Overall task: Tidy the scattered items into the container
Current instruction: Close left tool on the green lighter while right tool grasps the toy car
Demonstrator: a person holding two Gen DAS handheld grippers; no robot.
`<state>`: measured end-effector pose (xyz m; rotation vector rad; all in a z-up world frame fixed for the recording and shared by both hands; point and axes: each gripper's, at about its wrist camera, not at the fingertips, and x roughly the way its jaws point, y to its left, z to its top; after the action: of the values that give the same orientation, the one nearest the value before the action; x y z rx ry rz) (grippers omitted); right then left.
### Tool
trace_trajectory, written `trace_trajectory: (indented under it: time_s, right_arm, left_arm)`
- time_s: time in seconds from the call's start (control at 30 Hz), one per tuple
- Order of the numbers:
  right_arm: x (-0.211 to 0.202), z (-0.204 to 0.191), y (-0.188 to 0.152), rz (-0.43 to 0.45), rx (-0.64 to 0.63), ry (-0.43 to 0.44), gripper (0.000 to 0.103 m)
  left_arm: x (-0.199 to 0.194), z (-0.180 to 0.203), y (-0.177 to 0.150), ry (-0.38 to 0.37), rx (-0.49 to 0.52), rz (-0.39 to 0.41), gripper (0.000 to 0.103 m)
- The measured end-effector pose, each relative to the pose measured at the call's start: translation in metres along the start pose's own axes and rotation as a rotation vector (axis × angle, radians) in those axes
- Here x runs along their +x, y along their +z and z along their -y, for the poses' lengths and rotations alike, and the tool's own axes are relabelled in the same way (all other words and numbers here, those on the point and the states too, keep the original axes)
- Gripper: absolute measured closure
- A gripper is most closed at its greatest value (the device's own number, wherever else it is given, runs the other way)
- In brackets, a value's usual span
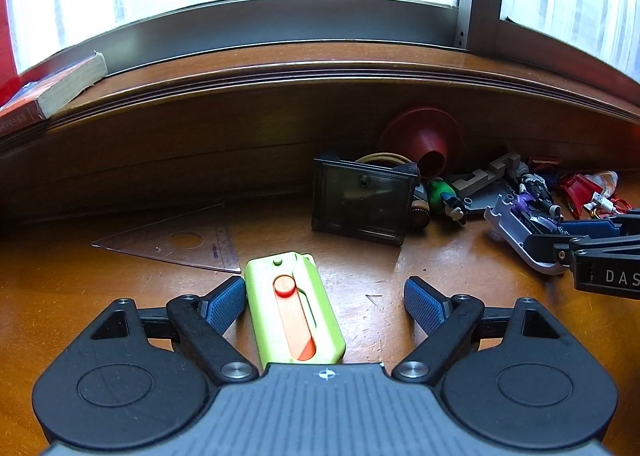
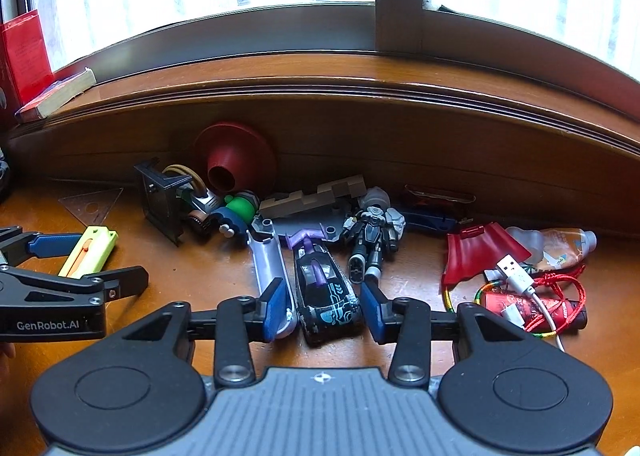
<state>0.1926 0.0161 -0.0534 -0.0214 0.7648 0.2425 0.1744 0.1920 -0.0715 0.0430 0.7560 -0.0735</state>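
The left gripper (image 1: 325, 306) stood wide open around the green utility knife (image 1: 294, 308) on the wooden table (image 1: 460, 280); its left pad touched the knife or nearly so, while the right pad stood apart. The knife's long axis ran almost along the fingers. The right gripper (image 2: 325, 310), half open, straddled the black toy car (image 2: 325, 288) without pressing it.

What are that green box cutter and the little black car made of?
Box cutter: looks like matte moulded plastic, lime body with an orange slider. Car: probably painted die-cast metal, glossy black with chipped edges showing grey, though it could be plastic.
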Motion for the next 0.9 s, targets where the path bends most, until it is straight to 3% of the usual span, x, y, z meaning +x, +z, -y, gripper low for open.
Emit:
trace_trajectory:
  time_s: [0.33,0.73,0.9]
  right_arm:
    - [-0.009,0.004,-0.004,-0.019,0.014,-0.009,0.066]
    - [-0.015,0.005,-0.008,-0.034,0.023,-0.016,0.065]
    - [-0.012,0.005,-0.007,-0.024,0.031,-0.021,0.063]
  left_arm:
    - [-0.008,-0.003,-0.006,0.001,0.000,-0.009,0.017]
    - [-0.007,-0.006,-0.006,0.000,-0.006,0.000,0.017]
    - [-0.009,0.000,-0.005,-0.017,0.002,0.017,0.038]
